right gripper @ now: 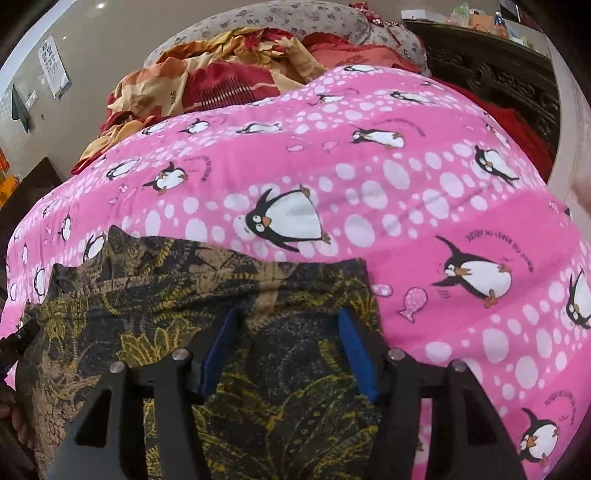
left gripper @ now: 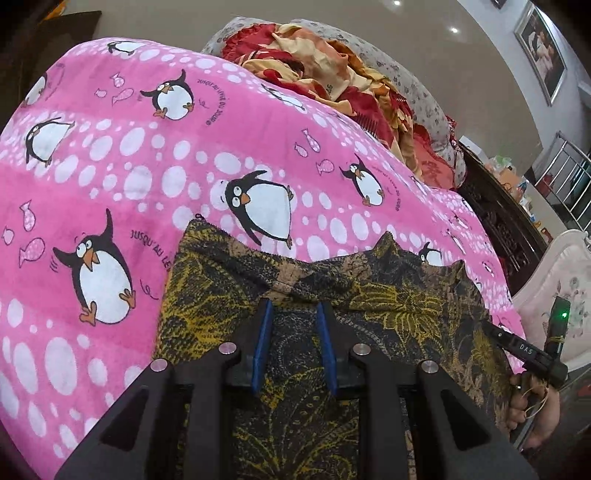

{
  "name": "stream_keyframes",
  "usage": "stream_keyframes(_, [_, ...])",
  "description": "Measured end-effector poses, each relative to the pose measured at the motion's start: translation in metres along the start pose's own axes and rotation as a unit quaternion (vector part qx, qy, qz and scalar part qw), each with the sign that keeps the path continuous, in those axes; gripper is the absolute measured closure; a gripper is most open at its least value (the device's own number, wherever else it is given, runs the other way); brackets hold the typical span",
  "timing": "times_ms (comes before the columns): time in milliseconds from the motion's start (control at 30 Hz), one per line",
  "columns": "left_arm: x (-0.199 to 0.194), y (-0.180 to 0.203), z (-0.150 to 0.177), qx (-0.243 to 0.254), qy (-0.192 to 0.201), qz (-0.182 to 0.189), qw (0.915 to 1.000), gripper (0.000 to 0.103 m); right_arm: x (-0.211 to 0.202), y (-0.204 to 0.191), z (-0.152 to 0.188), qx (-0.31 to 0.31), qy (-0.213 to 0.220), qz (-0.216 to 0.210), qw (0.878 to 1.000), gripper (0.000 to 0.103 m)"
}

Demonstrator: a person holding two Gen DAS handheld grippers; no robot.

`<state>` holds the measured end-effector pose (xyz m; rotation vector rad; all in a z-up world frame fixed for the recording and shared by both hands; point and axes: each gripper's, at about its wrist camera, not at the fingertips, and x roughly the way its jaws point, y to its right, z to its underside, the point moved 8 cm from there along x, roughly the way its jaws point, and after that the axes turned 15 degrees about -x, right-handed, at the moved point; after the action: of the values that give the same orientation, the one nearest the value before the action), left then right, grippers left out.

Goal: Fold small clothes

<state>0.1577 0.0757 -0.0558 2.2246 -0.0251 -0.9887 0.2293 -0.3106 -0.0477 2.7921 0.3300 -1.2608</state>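
A small dark garment (left gripper: 388, 295) with yellow and tan leaf print lies spread on a pink penguin blanket (left gripper: 147, 166). My left gripper (left gripper: 294, 306) points down over its near middle. The blue pads (left gripper: 263, 343) stand a narrow gap apart, and flat fabric shows through the gap. In the right wrist view the same garment (right gripper: 147, 295) fills the lower left. My right gripper (right gripper: 288, 314) hovers over its right part, open wide, with flat cloth showing between the pads and nothing pinched. The right gripper's body and the hand (left gripper: 532, 413) holding it show at the garment's right edge.
A heap of red and orange bedding (left gripper: 332, 74) and a grey flowered pillow (right gripper: 277, 18) lie beyond the blanket (right gripper: 406, 184). A dark carved headboard (right gripper: 498, 85) and a white padded frame (left gripper: 554, 288) border the bed. Pink blanket stretches on both sides of the garment.
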Motion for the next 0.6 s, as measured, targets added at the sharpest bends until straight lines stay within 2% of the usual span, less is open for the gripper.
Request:
stream_keyframes(467, [0.0081,0.0005,-0.0029,0.011,-0.002,-0.018,0.9998,0.100,0.0037,-0.0059,-0.0007,-0.012,-0.007,0.001,1.000,0.034])
stream_keyframes(533, [0.0083,0.0007,-0.0028,0.012,-0.002,-0.020,0.9997,0.100,0.0040,-0.0070,-0.0006,-0.014,-0.008,0.000,1.000,0.032])
stream_keyframes(600, [0.0080,-0.0002,-0.0029,0.011,-0.002,-0.019,0.9998,0.100,0.0053,-0.0097,-0.0011,-0.016,-0.009,-0.006,1.000,0.024])
